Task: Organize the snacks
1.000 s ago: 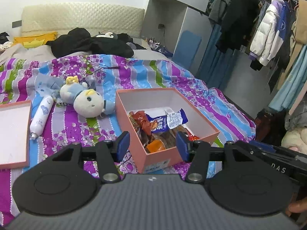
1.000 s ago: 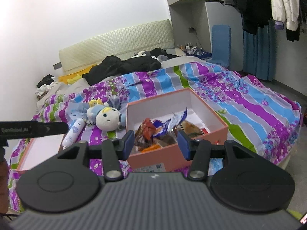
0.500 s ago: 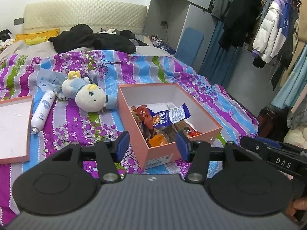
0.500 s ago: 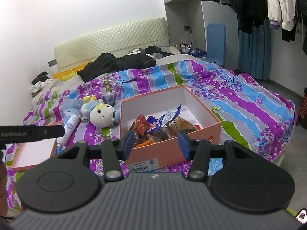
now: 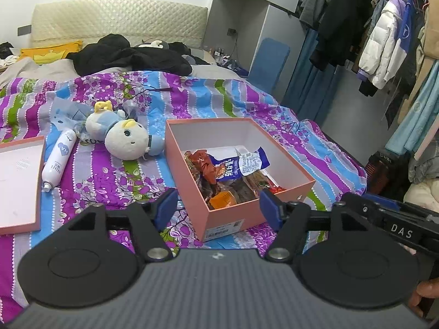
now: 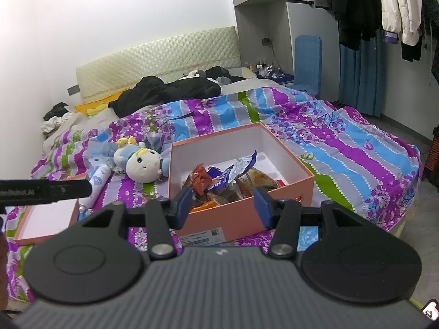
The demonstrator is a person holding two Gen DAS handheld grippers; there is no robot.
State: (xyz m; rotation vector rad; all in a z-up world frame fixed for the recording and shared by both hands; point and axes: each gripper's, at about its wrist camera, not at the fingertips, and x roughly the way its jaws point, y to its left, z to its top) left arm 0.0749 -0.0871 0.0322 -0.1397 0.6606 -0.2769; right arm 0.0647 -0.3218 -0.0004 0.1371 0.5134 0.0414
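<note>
The snack packets [image 5: 233, 170] already lie heaped inside the pink box [image 5: 274, 148] on the bed, its lid [image 5: 19, 181] left of it, while the empty left gripper [image 5: 218, 205] widens and the right gripper [image 6: 222, 201] hangs parted, empty.

Box [image 5: 233, 219] top open; plush toy [image 5: 124, 139] crowds left side.

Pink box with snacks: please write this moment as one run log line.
pink box: lid off, on bed | snacks: inside | left tongs: opening, nothing between | right tongs: open, empty
</note>
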